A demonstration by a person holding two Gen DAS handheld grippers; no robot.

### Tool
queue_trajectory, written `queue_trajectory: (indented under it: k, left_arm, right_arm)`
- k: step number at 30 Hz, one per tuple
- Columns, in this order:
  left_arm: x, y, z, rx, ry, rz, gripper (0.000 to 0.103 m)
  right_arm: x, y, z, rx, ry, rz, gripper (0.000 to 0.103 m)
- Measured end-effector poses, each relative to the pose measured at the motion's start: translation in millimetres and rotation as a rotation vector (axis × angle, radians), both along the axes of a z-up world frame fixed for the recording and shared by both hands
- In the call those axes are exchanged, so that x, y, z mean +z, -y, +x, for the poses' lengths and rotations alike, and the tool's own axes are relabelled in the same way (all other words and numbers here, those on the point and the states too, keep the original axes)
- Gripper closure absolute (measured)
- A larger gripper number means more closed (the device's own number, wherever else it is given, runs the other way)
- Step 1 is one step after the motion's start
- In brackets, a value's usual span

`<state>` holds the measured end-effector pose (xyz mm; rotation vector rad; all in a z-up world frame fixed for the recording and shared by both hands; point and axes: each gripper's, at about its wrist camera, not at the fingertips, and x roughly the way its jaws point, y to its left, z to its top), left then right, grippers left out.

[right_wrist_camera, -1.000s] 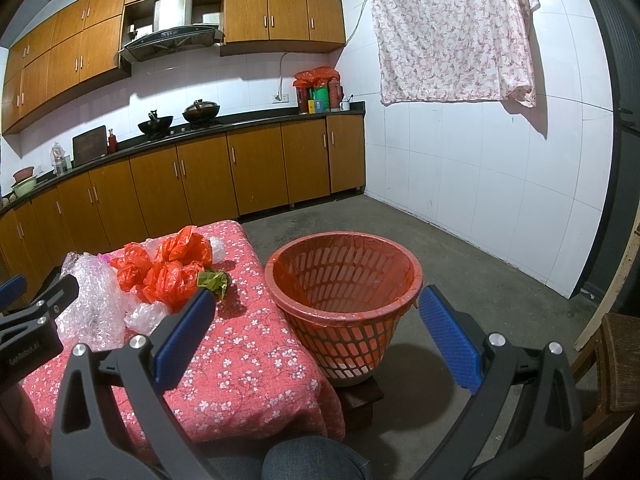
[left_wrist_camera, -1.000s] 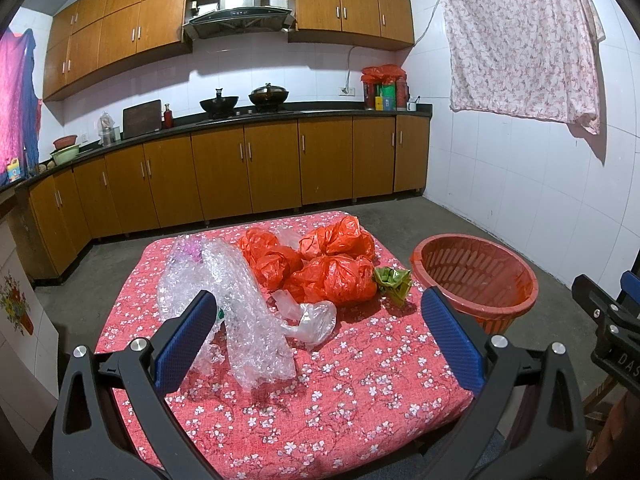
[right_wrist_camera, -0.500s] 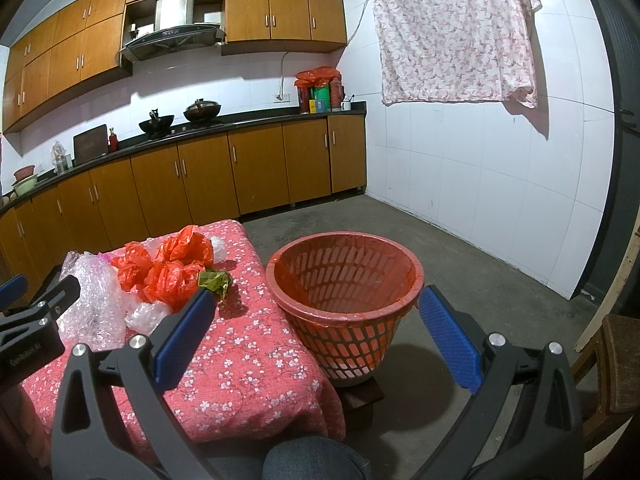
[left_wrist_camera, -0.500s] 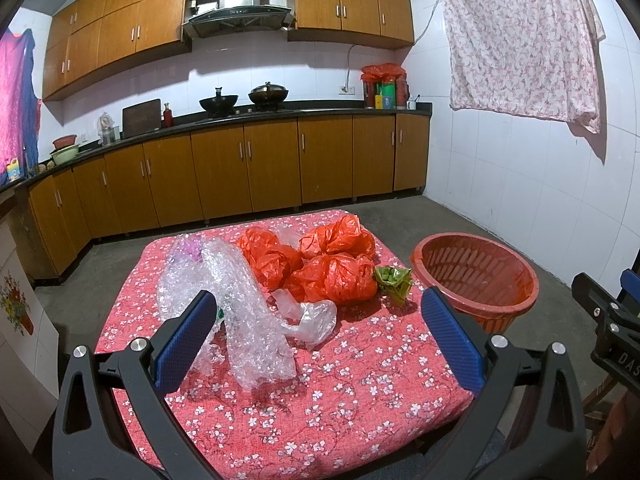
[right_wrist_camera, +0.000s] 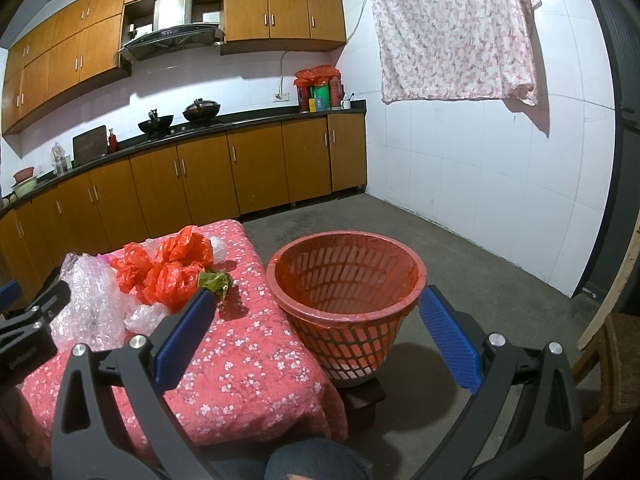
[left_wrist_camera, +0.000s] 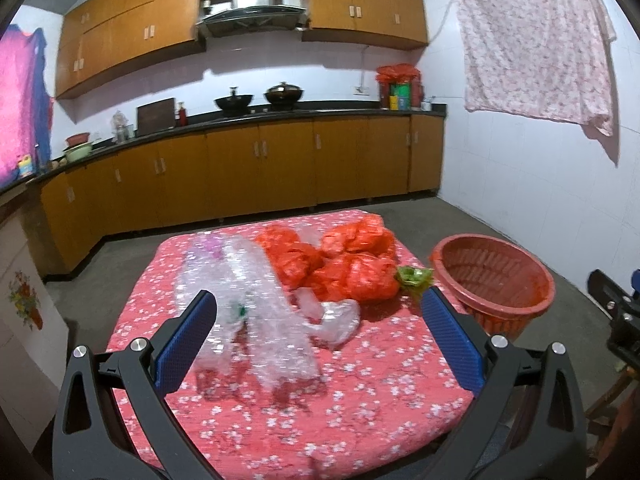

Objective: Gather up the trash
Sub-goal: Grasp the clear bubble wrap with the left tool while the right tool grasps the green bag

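Trash lies on a table with a red flowered cloth [left_wrist_camera: 360,392]: clear bubble wrap [left_wrist_camera: 256,304], crumpled red plastic bags [left_wrist_camera: 352,264], a small clear bag [left_wrist_camera: 340,320] and a green wrapper [left_wrist_camera: 414,278]. A red slotted basket [right_wrist_camera: 348,292] stands on the floor to the table's right. My left gripper [left_wrist_camera: 316,340] is open and empty, above the near part of the table, short of the bubble wrap. My right gripper [right_wrist_camera: 316,336] is open and empty, in front of the basket. The trash also shows in the right wrist view [right_wrist_camera: 168,272].
Wooden kitchen cabinets [left_wrist_camera: 280,168] and a counter with pots run along the back wall. A flowered cloth [left_wrist_camera: 532,40] hangs on the white tiled wall at right. A wooden chair [right_wrist_camera: 612,364] stands at the far right. A knee [right_wrist_camera: 320,460] shows below.
The left gripper has moved slightly forward and down toward the table; its view is blurred. The right gripper has barely moved.
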<state>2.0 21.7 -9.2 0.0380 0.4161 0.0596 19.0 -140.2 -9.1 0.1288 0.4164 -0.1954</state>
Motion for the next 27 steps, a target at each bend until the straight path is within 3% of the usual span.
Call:
queue_trajectory:
  k: [11, 15, 22, 27]
  left_arm:
    - [-12, -100, 14, 0.233, -0.042, -0.028, 0.002]
    - [-19, -124, 23, 0.272, -0.060, -0.035, 0.003]
    - [-41, -150, 55, 0.240, -0.139, -0.067, 0.022]
    - [-52, -154, 67, 0.176, -0.176, -0.156, 0.023]
  right_arm:
    - [-11, -19, 43, 0.054, -0.022, 0.015, 0.004]
    - [-19, -30, 68, 0.084, -0.046, 0.021, 0.004]
    - [-35, -58, 109, 0.134, -0.085, -0.033, 0.013]
    - [-46, -67, 135, 0.149, -0.122, -0.034, 0.021]
